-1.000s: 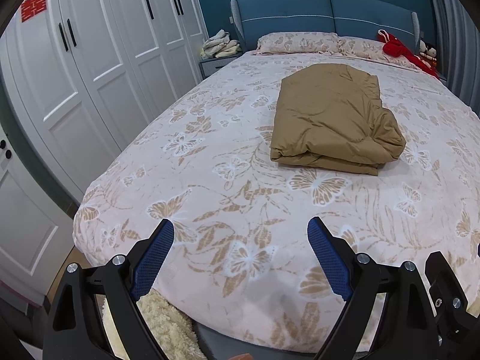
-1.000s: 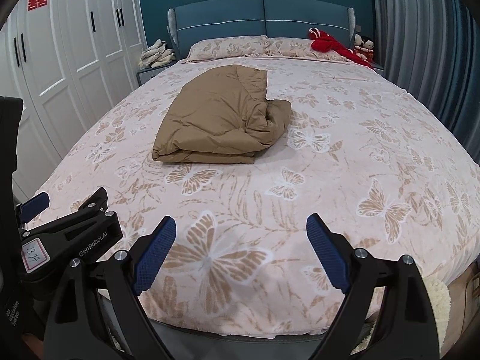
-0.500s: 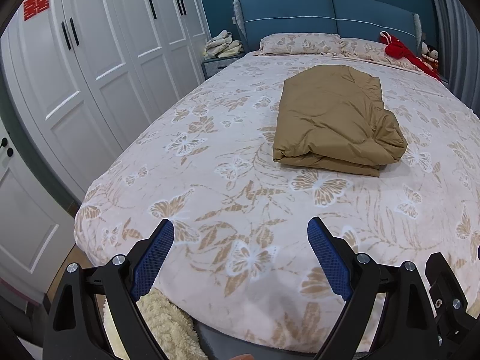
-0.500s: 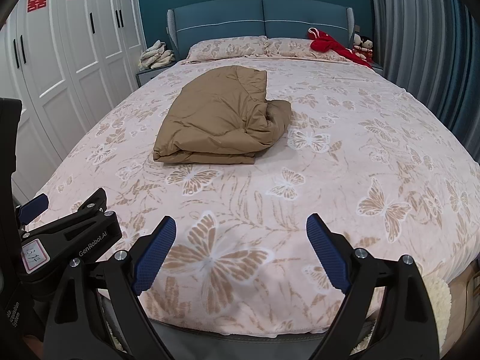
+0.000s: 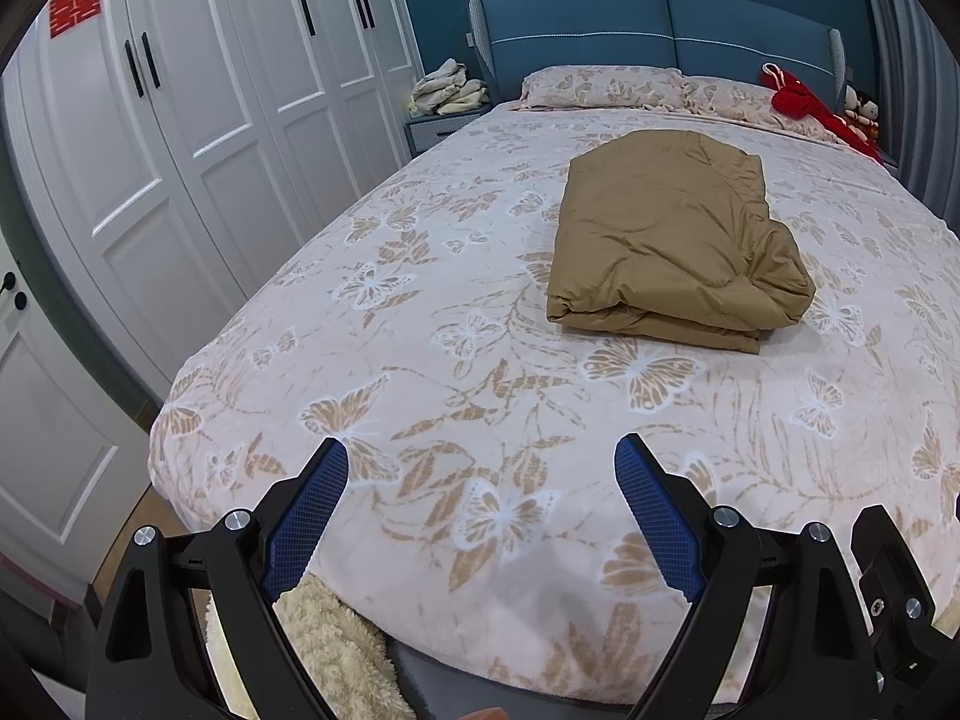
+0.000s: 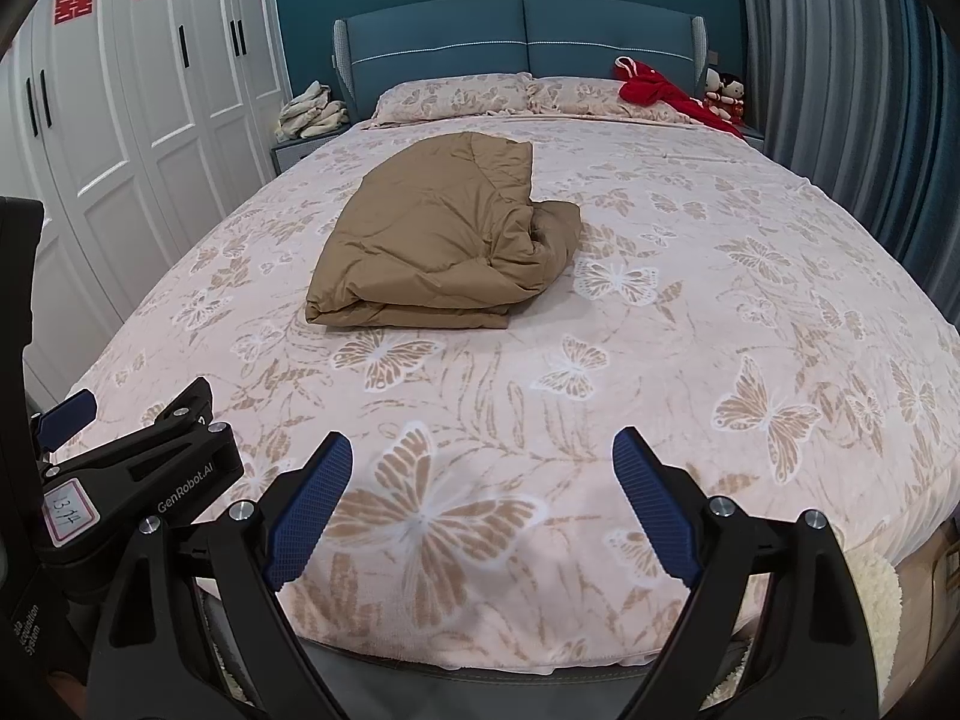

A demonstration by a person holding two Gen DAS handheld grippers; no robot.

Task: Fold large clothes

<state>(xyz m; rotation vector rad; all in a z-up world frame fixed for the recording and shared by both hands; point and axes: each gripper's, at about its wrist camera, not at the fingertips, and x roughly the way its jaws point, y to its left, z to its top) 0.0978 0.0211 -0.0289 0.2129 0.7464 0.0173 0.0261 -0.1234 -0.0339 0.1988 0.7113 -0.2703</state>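
Observation:
A tan padded garment (image 5: pixel 672 246) lies folded in a thick stack in the middle of the bed (image 5: pixel 456 360); it also shows in the right wrist view (image 6: pixel 444 246), with a bunched lump at its right side. My left gripper (image 5: pixel 483 453) is open and empty over the bed's foot, well short of the garment. My right gripper (image 6: pixel 483 447) is open and empty, also over the foot edge. The left gripper's body shows at the left of the right wrist view (image 6: pixel 138 474).
White wardrobe doors (image 5: pixel 198 138) run along the left side. A blue headboard (image 6: pixel 522 54) and pillows (image 6: pixel 456 96) are at the far end, with a red cloth (image 6: pixel 660 93) at the right. A nightstand holds pale clothes (image 5: pixel 447 90). A fluffy rug (image 5: pixel 336 648) lies below.
Both grippers have drifted back slightly from the bed; the view shifts a little. The garment has not moved and both grippers stay open.

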